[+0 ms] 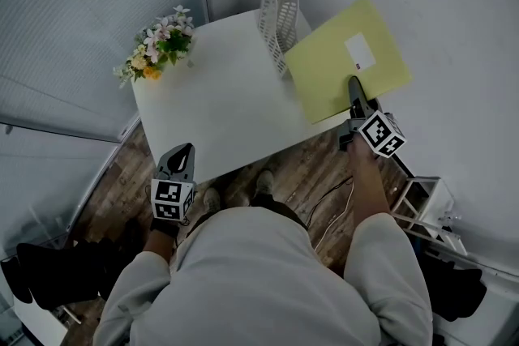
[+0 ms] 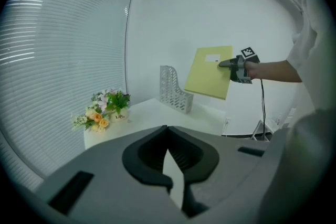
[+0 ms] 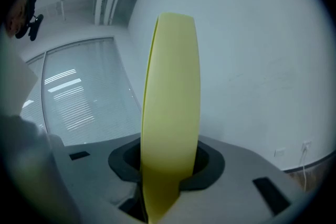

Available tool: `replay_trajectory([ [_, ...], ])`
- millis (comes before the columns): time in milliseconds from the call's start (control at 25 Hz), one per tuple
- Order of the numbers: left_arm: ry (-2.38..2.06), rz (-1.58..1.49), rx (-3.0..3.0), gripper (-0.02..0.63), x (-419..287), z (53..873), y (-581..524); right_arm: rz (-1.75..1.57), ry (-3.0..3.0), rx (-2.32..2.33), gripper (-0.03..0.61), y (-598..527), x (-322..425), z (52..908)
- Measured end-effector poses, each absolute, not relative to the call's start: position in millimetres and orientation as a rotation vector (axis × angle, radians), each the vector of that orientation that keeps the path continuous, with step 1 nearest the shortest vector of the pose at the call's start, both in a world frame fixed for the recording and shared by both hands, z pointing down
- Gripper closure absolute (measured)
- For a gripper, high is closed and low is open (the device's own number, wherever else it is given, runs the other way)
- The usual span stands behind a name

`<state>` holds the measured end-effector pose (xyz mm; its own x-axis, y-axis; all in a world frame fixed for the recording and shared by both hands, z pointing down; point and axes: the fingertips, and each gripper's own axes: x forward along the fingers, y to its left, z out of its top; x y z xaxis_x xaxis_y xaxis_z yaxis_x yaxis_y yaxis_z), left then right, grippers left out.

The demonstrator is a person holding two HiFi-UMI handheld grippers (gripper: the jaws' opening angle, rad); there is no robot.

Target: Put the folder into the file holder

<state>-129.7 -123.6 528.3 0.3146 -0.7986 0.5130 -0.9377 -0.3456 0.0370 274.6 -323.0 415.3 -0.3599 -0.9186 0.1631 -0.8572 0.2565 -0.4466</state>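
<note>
White table in the head view carries the file holder; the right gripper pinches the yellow folder aloft beside it. Left gripper view: the left gripper sits closed, empty. Right gripper view: folder edge-on; best to align that edge with the holder's slot before lowering.

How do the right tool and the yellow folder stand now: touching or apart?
Touching. The right gripper view shows the folder standing edge-on between the jaws of the right tool, which are closed on its lower edge.
</note>
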Motion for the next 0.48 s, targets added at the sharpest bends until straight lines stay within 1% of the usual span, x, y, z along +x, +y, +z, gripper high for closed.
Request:
replay_trajectory([
  [480, -1.641, 0.57, 2.141, 0.606, -153, 538, -122, -0.51, 2.534, -1.698, 0.439, -393, 224, 383],
])
